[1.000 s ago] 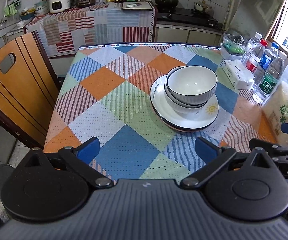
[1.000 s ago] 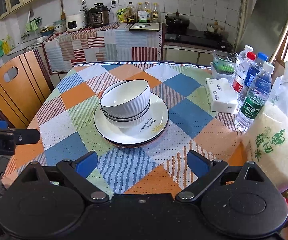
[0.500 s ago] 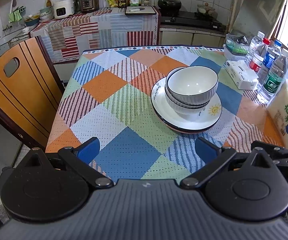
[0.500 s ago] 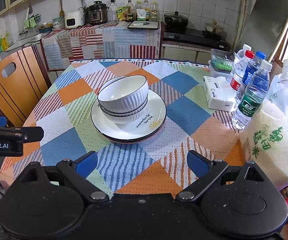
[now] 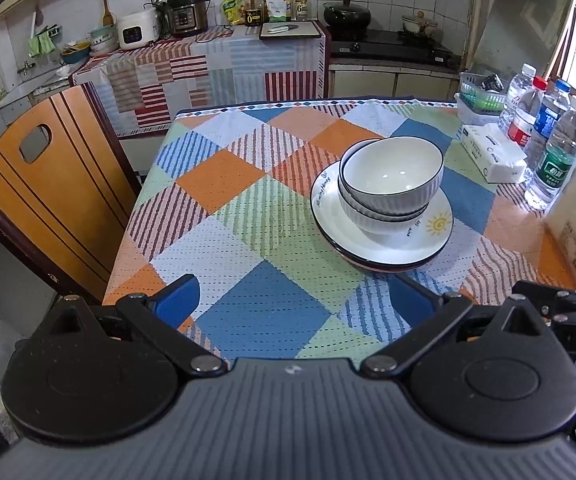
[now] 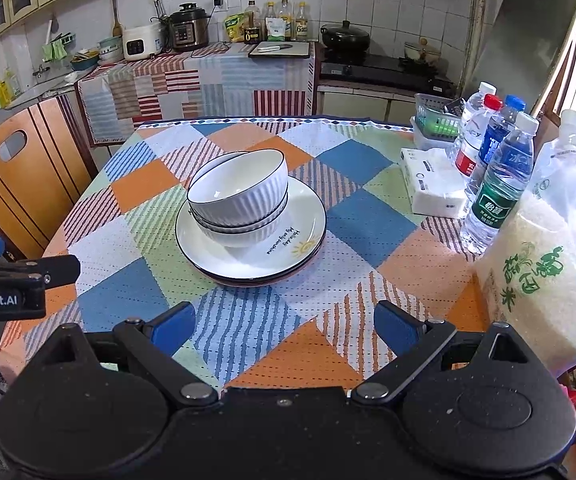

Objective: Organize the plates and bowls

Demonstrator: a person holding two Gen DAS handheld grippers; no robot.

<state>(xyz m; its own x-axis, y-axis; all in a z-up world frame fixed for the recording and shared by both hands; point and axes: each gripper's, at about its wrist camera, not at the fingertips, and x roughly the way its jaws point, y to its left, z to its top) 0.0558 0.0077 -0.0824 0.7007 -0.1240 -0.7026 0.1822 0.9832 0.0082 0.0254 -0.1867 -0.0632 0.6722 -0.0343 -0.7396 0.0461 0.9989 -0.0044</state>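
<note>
You are holding both tools back at the near edge of the table (image 5: 248, 152), and neither is gripping anything: your left gripper (image 5: 293, 304) is hanging with its blue pads spread wide over the patchwork cloth, and your right gripper (image 6: 284, 326) is sitting released in the same way, empty. The bowls (image 6: 240, 196) are sitting nested, the top one tilted a little off level, on a stack of plates (image 6: 248, 256) near the middle of the table, well apart from both tools. These look like glazed ceramic, so you are probably dealing with pieces that are stiff, fairly heavy for their size, slick on the glaze and quick to chip if knocked together. The top bowl's outer wall is ribbed with fine vertical grooves, which should be giving the pads more bite than the smooth inside, so taking the rim with one pad inside and one outside looks like the safest hold. The plates are wide, shallow and round with a thin dark line at the rim and a small sun drawing; their edge is lying almost on the cloth, leaving little room beneath. On the right, water bottles (image 6: 499, 188), a tissue pack (image 6: 431, 188) and a bag of rice (image 6: 543, 276) are crowding that side.
</note>
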